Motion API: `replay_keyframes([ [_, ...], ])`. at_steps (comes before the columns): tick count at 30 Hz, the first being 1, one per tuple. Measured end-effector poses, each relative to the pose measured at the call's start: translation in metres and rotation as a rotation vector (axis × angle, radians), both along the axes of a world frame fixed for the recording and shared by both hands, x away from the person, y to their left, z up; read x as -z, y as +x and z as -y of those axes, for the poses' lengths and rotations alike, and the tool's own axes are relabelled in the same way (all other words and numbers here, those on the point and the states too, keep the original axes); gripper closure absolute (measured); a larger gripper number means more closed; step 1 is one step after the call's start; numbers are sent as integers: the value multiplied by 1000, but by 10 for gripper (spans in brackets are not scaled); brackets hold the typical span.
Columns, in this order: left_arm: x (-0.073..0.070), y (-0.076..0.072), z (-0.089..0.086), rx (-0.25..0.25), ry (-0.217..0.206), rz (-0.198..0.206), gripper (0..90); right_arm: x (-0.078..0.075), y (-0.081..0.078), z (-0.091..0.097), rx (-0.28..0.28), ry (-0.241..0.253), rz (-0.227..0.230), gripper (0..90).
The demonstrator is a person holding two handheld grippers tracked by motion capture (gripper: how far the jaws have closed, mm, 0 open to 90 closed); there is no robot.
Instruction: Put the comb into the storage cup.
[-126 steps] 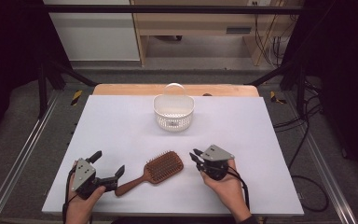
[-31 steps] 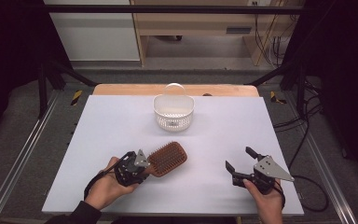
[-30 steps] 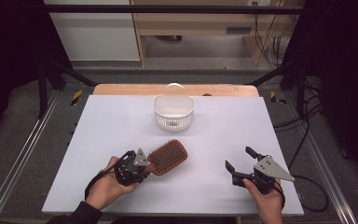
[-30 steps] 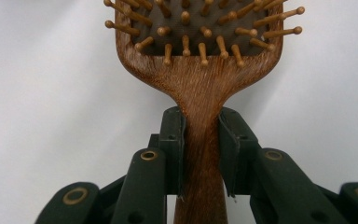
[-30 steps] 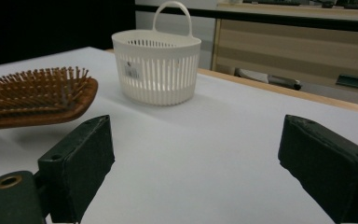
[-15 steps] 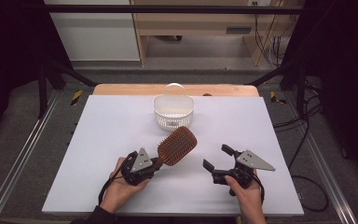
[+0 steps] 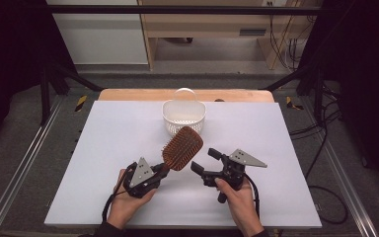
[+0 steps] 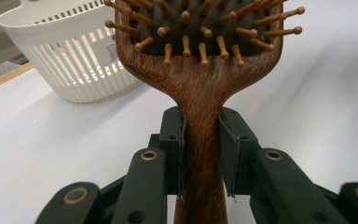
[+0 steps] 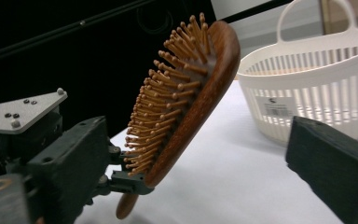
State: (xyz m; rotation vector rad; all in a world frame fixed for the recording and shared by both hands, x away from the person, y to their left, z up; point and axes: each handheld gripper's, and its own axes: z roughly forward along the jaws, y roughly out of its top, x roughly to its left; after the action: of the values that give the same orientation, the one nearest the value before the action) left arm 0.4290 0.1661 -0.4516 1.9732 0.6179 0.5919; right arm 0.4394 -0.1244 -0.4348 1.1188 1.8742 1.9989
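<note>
— What are the tongs doing?

— The left gripper (image 7: 154, 174) has its jaws squeezed tight on the brown handle of the hairbrush (image 7: 182, 147). In the left gripper view you can see a black pad (image 8: 173, 140) pressing on each side of the hairbrush's (image 8: 200, 93) neck. The brush is up off the table, tilted, with its little pegs facing the other hand.

— And the other one?

— The right gripper (image 7: 206, 162) is just beside the brush head. Its jaws are spread wide and hold nothing. In the right gripper view the brush (image 9: 186, 93) sits between its two black jaws, but they do not touch it.

— What else is around?

— A white basket (image 7: 183, 116) with slits in its sides and a handle. It stands on the white table (image 7: 276, 148), right behind the brush head, very close to it. I cannot tell if anything is in it.

— Is anything in the way?

— Not between the right gripper and the brush. The basket is the one thing near them. Past the table edge there are metal rails (image 7: 24, 168) and black cables (image 7: 321, 148) on the floor.
</note>
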Motion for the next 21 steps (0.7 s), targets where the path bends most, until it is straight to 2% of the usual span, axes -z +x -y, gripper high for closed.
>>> replay_keyframes([
  [4, -2, -1, -5, -11, -38, 13, 722, -5, 6, -12, -12, 27, -9, 79],
  [9, -2, -3, -5, 6, -47, 36, 722, -14, 13, -26, -22, 46, -15, 76],
  [18, 0, -5, 1, 24, -29, 36, 722, -25, 21, -41, -48, 67, -17, 130],
  [21, -1, -6, 1, 22, -37, 37, 722, -28, 22, -42, -44, 71, -22, 148],
])
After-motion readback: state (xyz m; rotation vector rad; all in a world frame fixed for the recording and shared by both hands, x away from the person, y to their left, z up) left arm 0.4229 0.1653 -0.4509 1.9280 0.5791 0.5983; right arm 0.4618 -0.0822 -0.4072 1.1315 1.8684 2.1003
